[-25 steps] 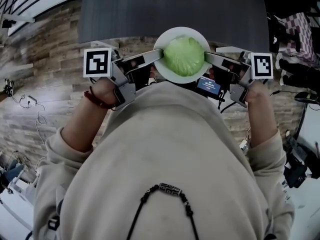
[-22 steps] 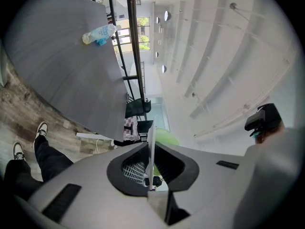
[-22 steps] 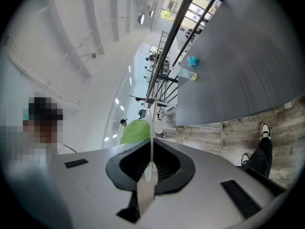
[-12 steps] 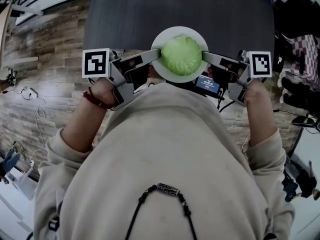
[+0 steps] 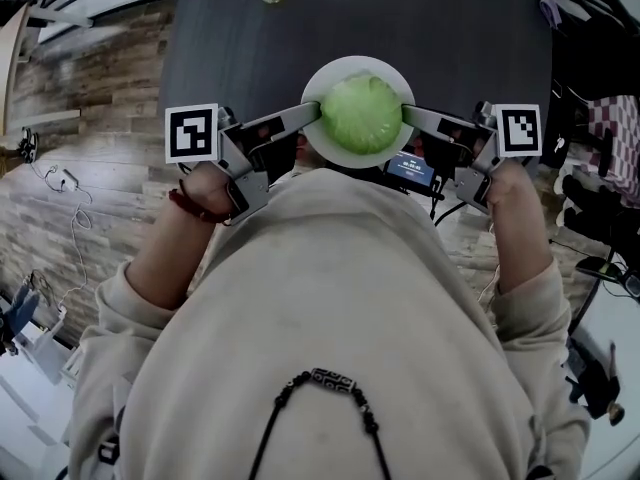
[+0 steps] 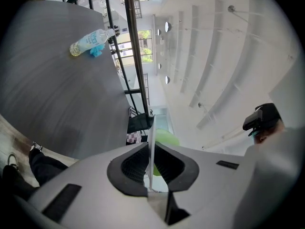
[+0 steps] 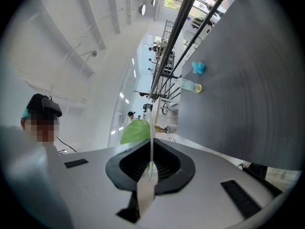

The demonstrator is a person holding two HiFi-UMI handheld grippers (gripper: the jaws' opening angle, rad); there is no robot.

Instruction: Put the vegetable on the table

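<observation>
Left gripper (image 5: 312,117) and right gripper (image 5: 408,117) pinch opposite rims of the plate (image 5: 326,79); vegetable (image 5: 360,114) midway between them; table (image 5: 420,23) just ahead.

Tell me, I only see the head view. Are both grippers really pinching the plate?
Observer: Yes. The left gripper view shows the left gripper shut on the thin rim of the plate.
Operator: And the other?
Observer: The right gripper view shows the right gripper shut on the rim too, the green vegetable just beyond.
Operator: Anything by the bottle?
Observer: A small blue thing lies beside the bottle on the dark table.
</observation>
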